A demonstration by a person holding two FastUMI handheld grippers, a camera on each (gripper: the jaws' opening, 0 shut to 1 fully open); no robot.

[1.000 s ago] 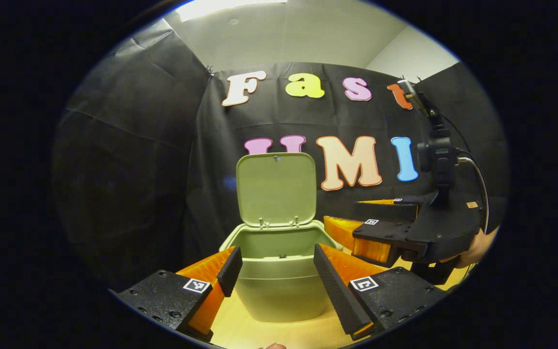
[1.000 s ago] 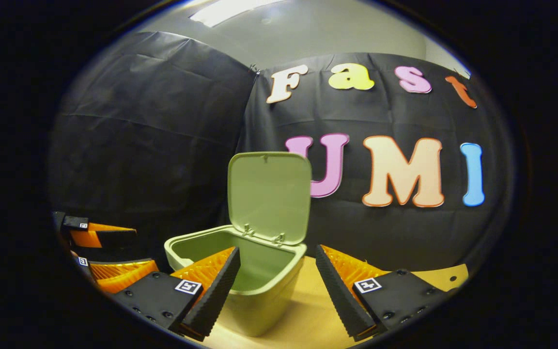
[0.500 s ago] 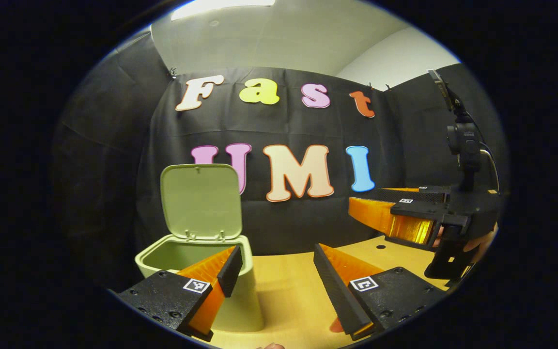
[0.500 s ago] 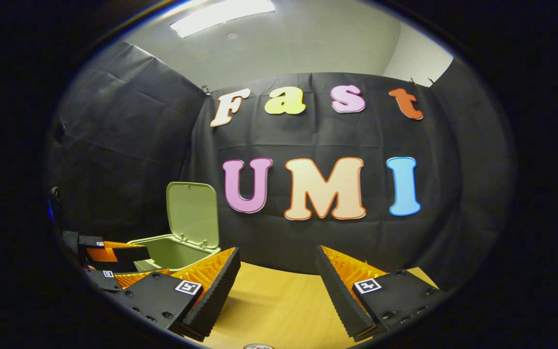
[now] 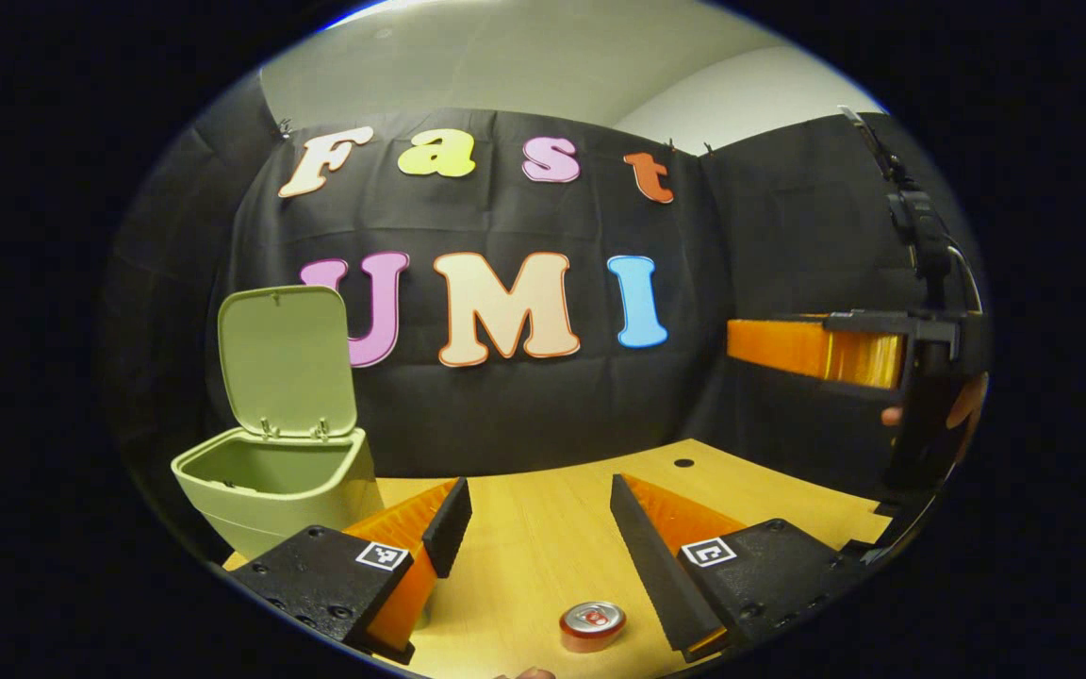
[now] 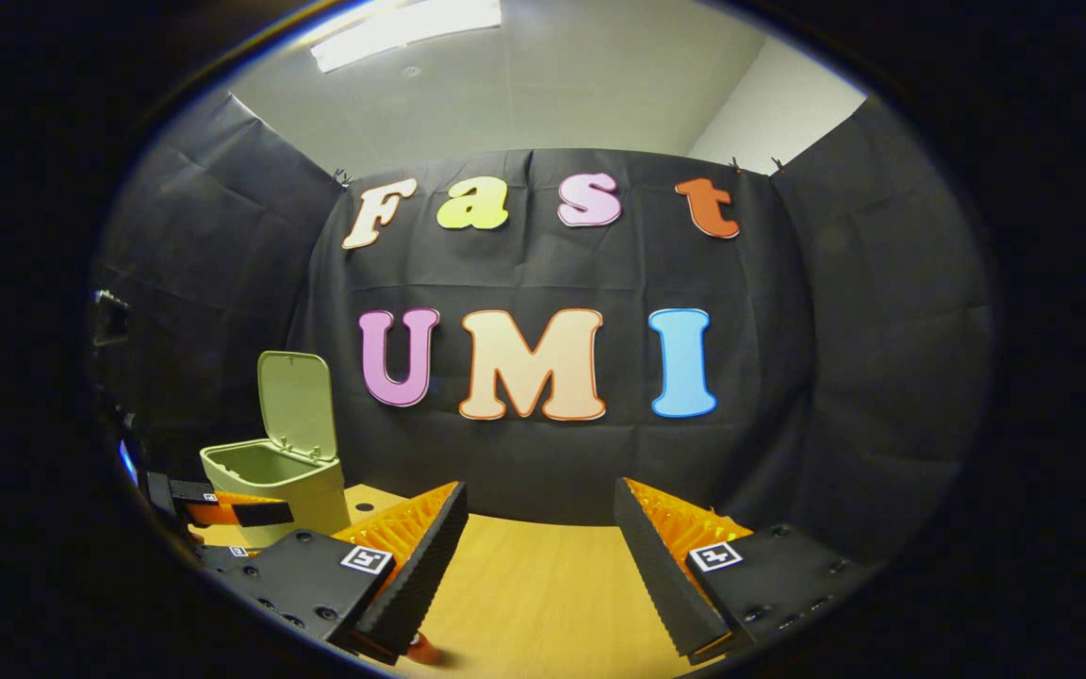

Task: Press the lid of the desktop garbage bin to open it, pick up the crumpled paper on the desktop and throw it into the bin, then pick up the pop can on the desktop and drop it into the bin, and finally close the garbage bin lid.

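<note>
Bin open at the left, pop can upright on the desk near the left gripper – both grippers spread wide and empty.

In the left gripper view, going left to right: the green garbage bin [image 5: 274,476] stands at the desk's far left with its lid [image 5: 287,361] raised upright against the wall; the left gripper [image 5: 534,556] hangs over the wooden desktop [image 5: 543,528], fingers wide apart with nothing between them; the pop can [image 5: 592,625] stands just below and between them, its top showing; the right gripper [image 5: 821,351] is held high at the far right by a hand [image 5: 962,407]. The right gripper view gives the bin [image 6: 281,483] smaller and farther left, the left gripper [image 6: 222,514] low in front of it, then the right gripper [image 6: 538,566] – fingers wide, holding nothing – over bare desktop [image 6: 543,585].
</note>
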